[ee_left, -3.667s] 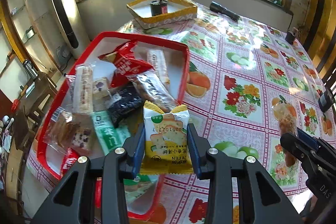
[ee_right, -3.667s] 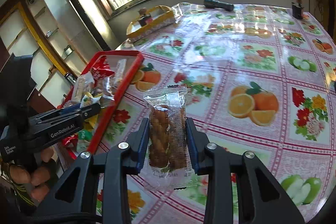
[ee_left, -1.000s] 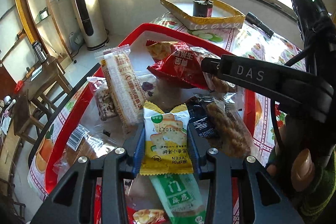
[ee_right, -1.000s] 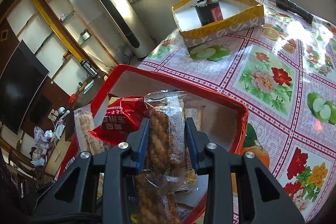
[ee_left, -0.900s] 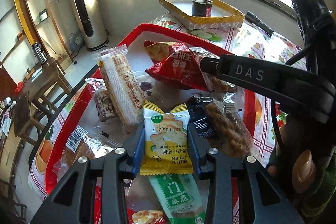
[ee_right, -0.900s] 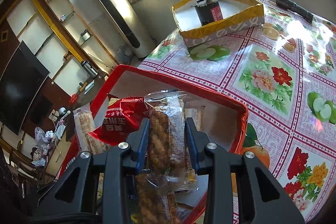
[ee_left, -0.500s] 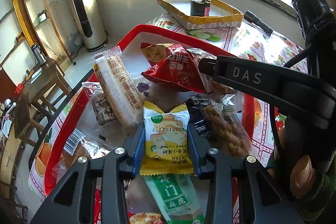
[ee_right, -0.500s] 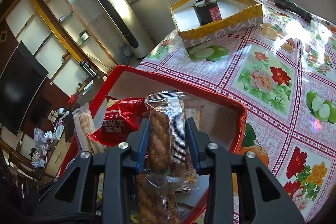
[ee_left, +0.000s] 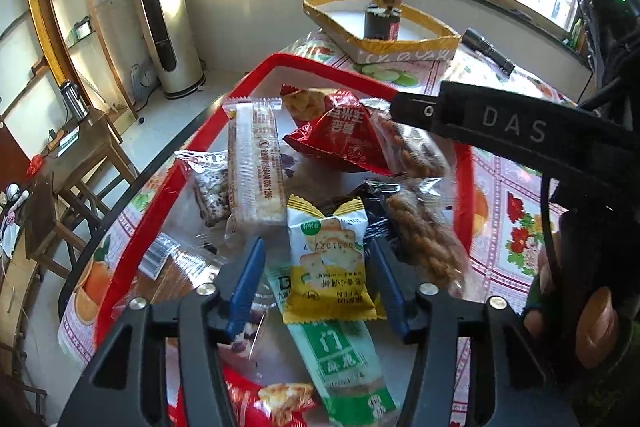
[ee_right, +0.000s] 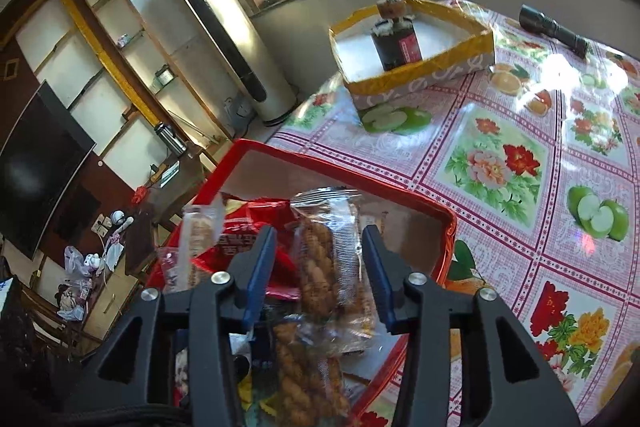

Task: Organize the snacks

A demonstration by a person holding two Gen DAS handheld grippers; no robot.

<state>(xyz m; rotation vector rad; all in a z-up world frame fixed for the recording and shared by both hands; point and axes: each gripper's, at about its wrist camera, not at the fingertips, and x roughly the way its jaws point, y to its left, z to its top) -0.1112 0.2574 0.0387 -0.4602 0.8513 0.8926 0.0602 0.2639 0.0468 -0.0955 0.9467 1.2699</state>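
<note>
A red tray [ee_left: 168, 183] holds several snack packets. My left gripper [ee_left: 320, 251] is open above it; a yellow biscuit packet [ee_left: 328, 263] lies loose between its spread jaws, on a green packet [ee_left: 340, 359]. My right gripper [ee_right: 320, 239] is open over the tray's far end [ee_right: 340, 179]; a clear packet of twisted dough sticks [ee_right: 324, 259] lies between its jaws, beside a red packet [ee_right: 244, 235]. The right gripper's arm [ee_left: 500, 131] crosses the left wrist view above the red packet [ee_left: 340, 143].
A yellow-rimmed box [ee_right: 416, 67] with a dark jar [ee_right: 396, 43] stands beyond the tray. A black flashlight [ee_right: 554, 31] lies at the table's far edge. The table edge drops to the floor at left, with a tower fan [ee_right: 224, 39] and wooden furniture [ee_left: 76, 163].
Both grippers have opened. The yellow biscuit packet and the twisted dough stick packet have been let go and lie in the tray.
</note>
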